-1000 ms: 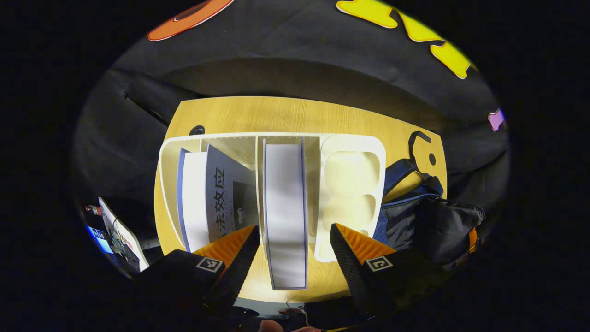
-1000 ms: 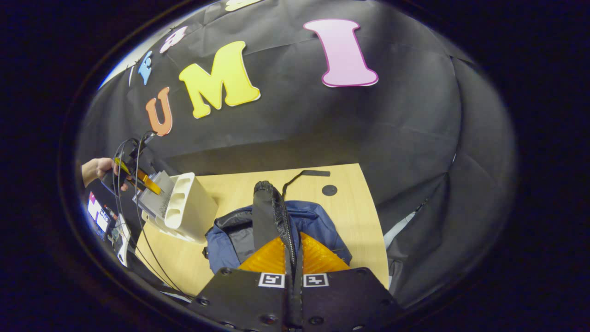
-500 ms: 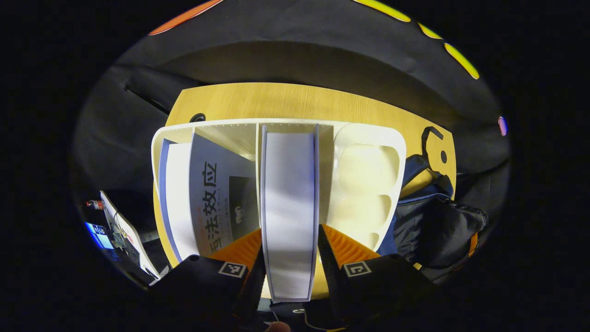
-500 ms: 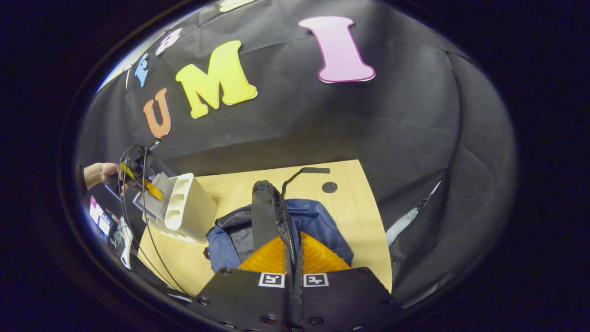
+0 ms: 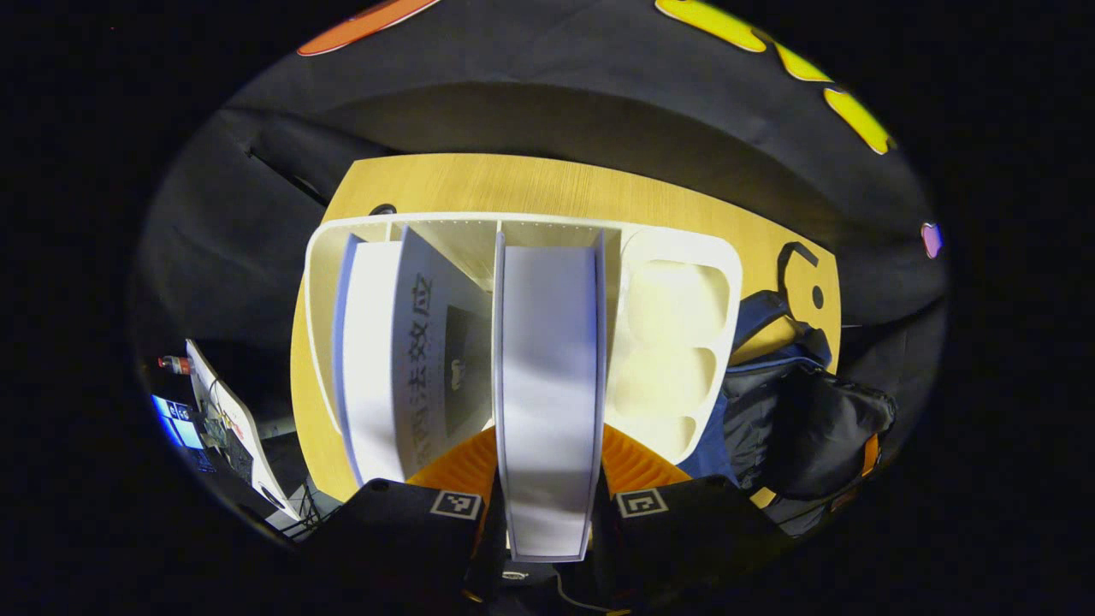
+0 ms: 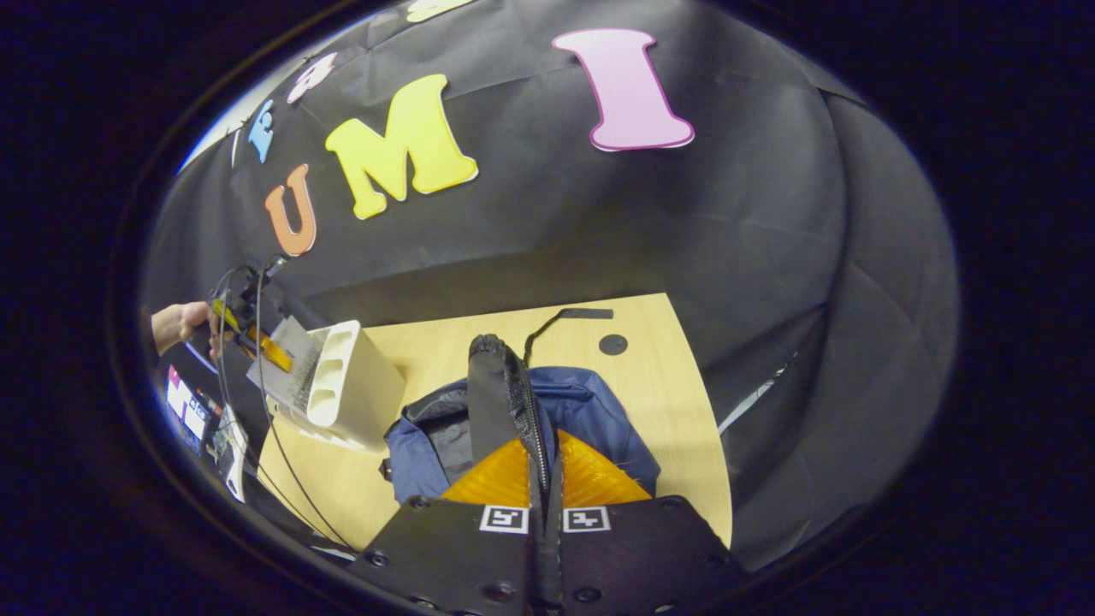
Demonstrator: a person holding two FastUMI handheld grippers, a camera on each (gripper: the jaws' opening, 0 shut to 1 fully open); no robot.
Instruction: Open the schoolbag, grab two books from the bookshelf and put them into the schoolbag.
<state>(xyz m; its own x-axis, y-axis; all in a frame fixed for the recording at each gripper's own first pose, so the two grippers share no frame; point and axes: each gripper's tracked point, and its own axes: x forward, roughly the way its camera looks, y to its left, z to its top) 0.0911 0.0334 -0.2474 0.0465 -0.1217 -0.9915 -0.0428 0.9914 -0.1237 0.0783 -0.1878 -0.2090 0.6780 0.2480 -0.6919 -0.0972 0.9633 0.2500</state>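
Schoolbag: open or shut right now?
Open. In the right gripper view the schoolbag gapes, its dark lining showing, and the right tool is shut on the flap, holding it up.

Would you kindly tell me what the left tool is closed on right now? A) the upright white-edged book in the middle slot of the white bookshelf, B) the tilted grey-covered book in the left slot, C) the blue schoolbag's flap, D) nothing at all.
A: in the left gripper view the left tool has a finger pressed on each side of the upright white-edged book standing in the middle slot of the white bookshelf.
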